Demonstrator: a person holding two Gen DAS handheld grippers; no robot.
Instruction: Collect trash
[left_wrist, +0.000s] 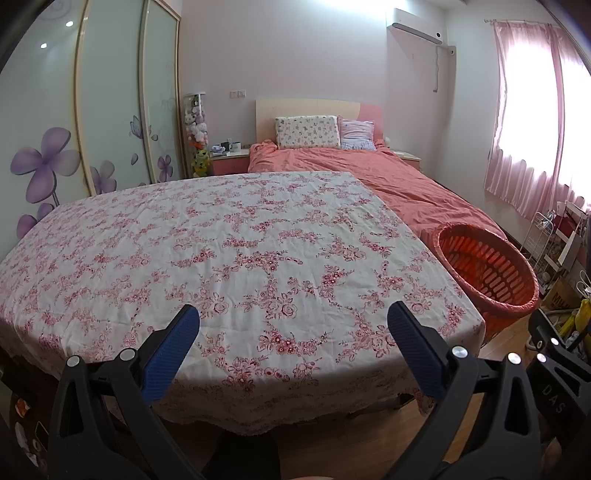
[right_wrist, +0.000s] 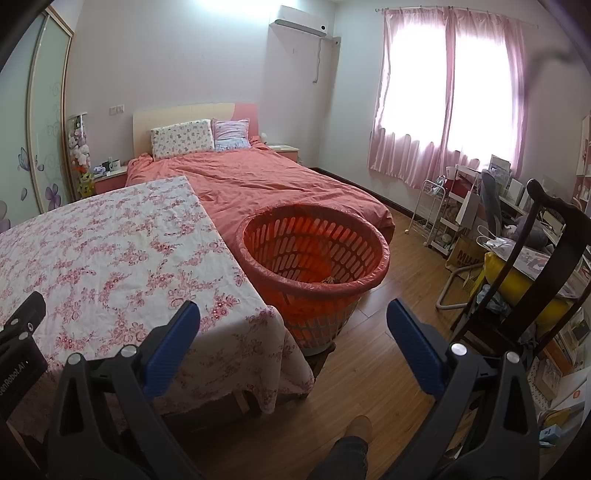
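A bench (left_wrist: 229, 251) under a floral cloth stands near, with a bed (left_wrist: 388, 173) and two pillows beyond. One orange basket (right_wrist: 314, 258) stands on the floor just right of the bench, something small lying in its bottom. The left gripper (left_wrist: 293, 325) and right gripper (right_wrist: 293, 321) both hold their fingers wide apart, gripping nothing.

Lined orange basket (right_wrist: 314, 266) stands upright beside the table, scraps inside.

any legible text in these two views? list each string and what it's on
"DAS": on the black body of the right hand-held gripper, seen at the left wrist view's edge.
"enRobot.AI", cut off at the frame edge: on the left hand-held gripper.
"MUJI", partly hidden: brown paper bag by the chair.
Other boxes and papers at right: too small to read.
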